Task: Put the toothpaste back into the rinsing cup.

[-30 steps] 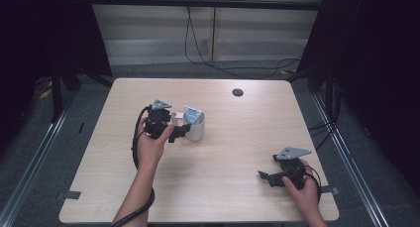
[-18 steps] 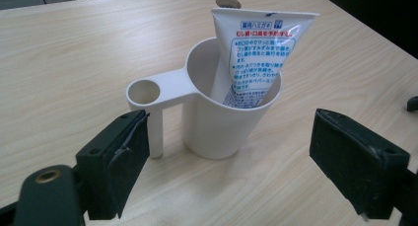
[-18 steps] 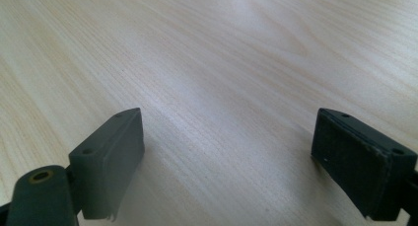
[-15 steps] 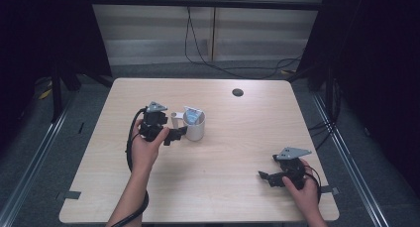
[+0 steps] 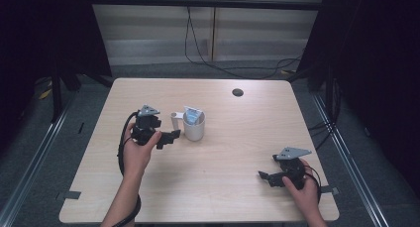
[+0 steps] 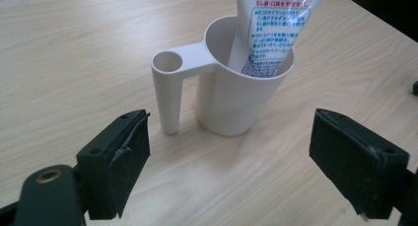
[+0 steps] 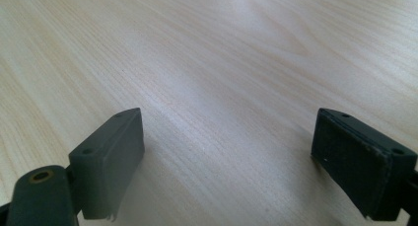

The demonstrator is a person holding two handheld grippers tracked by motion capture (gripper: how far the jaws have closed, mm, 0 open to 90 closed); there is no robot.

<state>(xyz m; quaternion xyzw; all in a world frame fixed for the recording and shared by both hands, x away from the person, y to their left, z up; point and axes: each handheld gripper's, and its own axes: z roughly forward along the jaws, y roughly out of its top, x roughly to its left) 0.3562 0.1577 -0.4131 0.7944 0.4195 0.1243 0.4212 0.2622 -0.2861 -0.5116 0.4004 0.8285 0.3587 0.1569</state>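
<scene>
A white cup stands upright near the table's middle, with a hollow side holder on its handle. A white and blue toothpaste tube leans inside the cup. My left gripper is open just left of the cup. It points at the cup, its jaws set wide and a short gap away from it. My right gripper rests low near the table's front right. It is open over bare wood with nothing between its jaws.
A small dark round disc sits in the wooden table near its far edge. Black cables trail on the floor behind the table. Dark frames stand to either side.
My left gripper has drawn back a little to the left, away from the cup. The cup, tube and right gripper have stayed where they were.
</scene>
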